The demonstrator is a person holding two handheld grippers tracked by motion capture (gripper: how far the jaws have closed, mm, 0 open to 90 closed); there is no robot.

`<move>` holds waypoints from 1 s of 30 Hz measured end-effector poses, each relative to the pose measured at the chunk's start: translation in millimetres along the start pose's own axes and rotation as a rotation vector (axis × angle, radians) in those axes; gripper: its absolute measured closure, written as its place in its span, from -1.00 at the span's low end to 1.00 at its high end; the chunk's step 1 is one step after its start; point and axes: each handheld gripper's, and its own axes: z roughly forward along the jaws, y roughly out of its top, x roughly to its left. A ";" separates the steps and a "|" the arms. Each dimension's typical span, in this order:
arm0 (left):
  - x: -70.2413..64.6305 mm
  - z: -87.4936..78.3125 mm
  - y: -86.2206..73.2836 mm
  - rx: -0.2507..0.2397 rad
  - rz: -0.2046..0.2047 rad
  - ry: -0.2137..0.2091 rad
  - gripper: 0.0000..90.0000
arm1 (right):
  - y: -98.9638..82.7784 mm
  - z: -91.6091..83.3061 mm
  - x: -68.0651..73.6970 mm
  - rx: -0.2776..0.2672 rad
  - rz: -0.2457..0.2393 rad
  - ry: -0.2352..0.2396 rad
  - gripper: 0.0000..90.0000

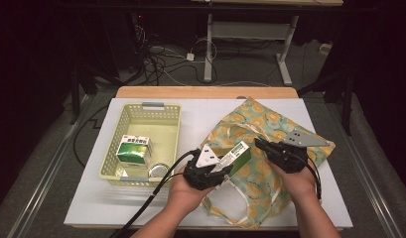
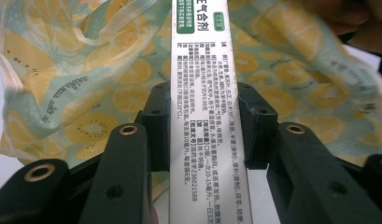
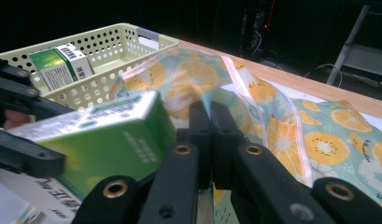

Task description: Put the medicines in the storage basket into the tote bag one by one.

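The left gripper (image 1: 229,165), at lower centre of the high view, is closed partway on a green and white box (image 1: 238,154), its pads pressing the two narrow sides. The right gripper (image 1: 260,143) is fully closed, pinching the edge of the fruit-print bag (image 1: 270,124) right of centre. To do this well, I judge the right should lift the edge higher so the mouth opens, and the left should bring the box in end first. How wide the mouth is I cannot tell: folds cover it. In the basket (image 1: 122,124), at left, lies another box (image 1: 133,148); a round thing beside it is hard to make out
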 end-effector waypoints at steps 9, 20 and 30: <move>-0.1 16.4 6.3 0.021 0.004 0.010 0.34 | 2.6 -0.5 2.3 -0.011 -0.011 0.002 1.00; -2.5 41.3 22.6 0.052 0.016 0.052 0.34 | 3.0 -0.2 0.9 -0.022 0.000 -0.003 1.00; -5.8 65.4 36.3 0.037 0.000 0.108 0.34 | 5.5 -3.6 -1.7 -0.043 0.004 -0.008 1.00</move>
